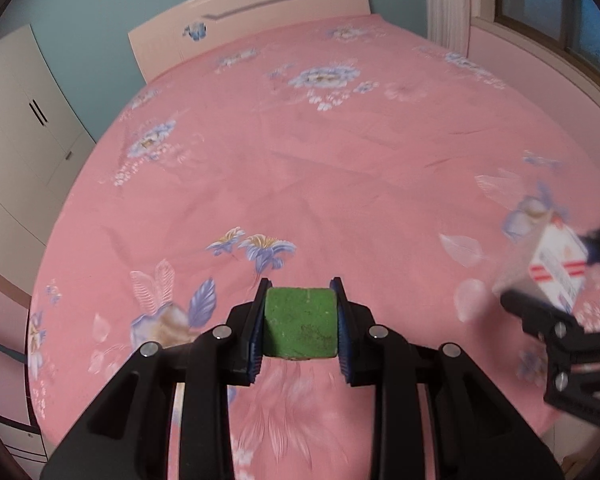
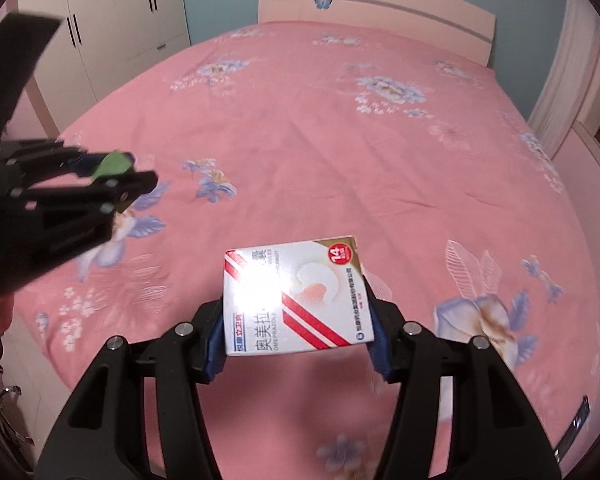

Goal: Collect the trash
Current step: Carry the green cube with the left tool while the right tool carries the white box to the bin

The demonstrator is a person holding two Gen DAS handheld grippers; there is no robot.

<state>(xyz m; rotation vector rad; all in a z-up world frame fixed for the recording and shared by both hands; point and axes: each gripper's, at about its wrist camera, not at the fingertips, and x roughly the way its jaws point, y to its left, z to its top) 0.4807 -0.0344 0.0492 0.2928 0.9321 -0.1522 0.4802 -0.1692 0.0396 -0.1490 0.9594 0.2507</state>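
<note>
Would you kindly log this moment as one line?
left gripper: shut on green block | right gripper: shut on medicine box | both above bed

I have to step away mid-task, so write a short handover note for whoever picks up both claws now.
Left claw: shut on the green block, held above the pink bedspread.
Right claw: shut on the white medicine box, also held above the bed.
Done: both pieces picked up.
Left: drop them in a trash container; none is in view. No other loose trash visible on the bed.
</note>
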